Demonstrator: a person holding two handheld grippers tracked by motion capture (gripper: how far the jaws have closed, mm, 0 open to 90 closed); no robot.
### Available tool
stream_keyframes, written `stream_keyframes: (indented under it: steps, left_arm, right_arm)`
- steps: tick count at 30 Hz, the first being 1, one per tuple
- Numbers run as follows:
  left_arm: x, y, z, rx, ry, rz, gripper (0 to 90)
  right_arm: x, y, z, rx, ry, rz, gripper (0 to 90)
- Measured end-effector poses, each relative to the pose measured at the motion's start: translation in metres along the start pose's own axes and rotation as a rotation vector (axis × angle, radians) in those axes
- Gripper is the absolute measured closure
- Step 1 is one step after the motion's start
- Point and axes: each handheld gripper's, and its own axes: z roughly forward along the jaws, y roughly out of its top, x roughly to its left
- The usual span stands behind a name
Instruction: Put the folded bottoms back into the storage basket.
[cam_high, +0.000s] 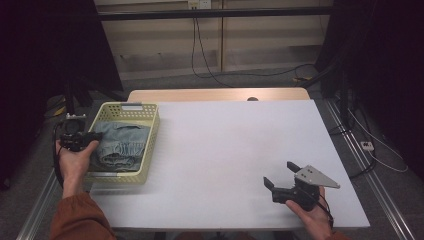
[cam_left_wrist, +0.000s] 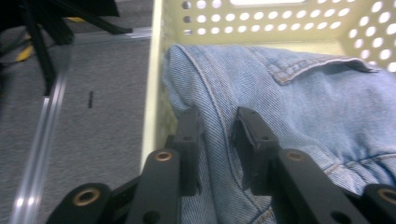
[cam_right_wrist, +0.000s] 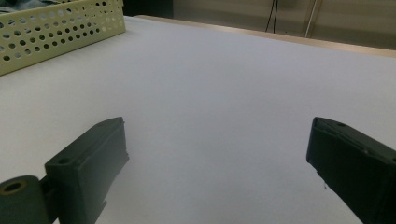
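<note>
A pale yellow perforated basket (cam_high: 151, 131) stands at the table's left edge with folded blue jeans (cam_high: 122, 142) lying in it. My left gripper (cam_high: 96, 136) reaches over the basket's left wall. In the left gripper view its jaws (cam_left_wrist: 217, 116) pinch a raised fold of the jeans (cam_left_wrist: 303, 98) near a seam, close to the basket wall (cam_left_wrist: 280, 25). My right gripper (cam_high: 279, 173) is held low over the white table (cam_high: 225, 145) at the front right, jaws wide open and pointing toward the basket. Nothing lies between its jaws (cam_right_wrist: 217, 126) in the right gripper view.
A metal rail (cam_left_wrist: 42, 135) runs along the table's left side over grey carpet. A wooden strip (cam_high: 215, 94) borders the far edge, with cables (cam_high: 205, 60) hanging behind it. The basket (cam_right_wrist: 56, 32) is at the far left in the right gripper view, across bare white tabletop (cam_right_wrist: 224, 70).
</note>
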Motion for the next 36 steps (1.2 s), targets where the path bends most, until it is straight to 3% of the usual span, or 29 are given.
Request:
stream_keyframes:
  steps: [5, 11, 17, 22, 26, 32, 36]
  left_arm:
    - [-0.004, 0.002, 0.004, 0.04, 0.011, 0.028, 83.7]
    - [-0.006, 0.005, 0.008, 0.06, -0.003, 0.03, 86.8]
    - [-0.008, 0.005, 0.013, 0.066, -0.036, 0.029, 87.1]
    - [-0.014, 0.006, 0.02, 0.091, -0.024, 0.06, 86.9]
    - [-0.015, 0.005, 0.025, 0.095, -0.016, 0.054, 86.2]
    - [-0.021, 0.005, 0.033, 0.136, 0.012, 0.085, 79.8]
    - [-0.019, 0.005, 0.035, 0.143, 0.006, 0.071, 79.9]
  right_arm:
    - [0.0, 0.0, 0.0, 0.001, 0.001, 0.0, 5.2]
    - [0.0, 0.0, 0.0, 0.003, -0.001, 0.002, 5.2]
    - [0.0, 0.0, 0.001, 0.005, 0.0, 0.006, 5.1]
    - [0.0, 0.0, 0.001, 0.005, 0.0, 0.005, 5.2]
    - [0.0, 0.0, 0.0, 0.005, 0.0, 0.006, 5.2]
    - [0.001, 0.0, 0.0, 0.006, 0.0, 0.006, 5.2]
    - [0.0, 0.0, 0.0, 0.006, -0.001, 0.006, 5.2]
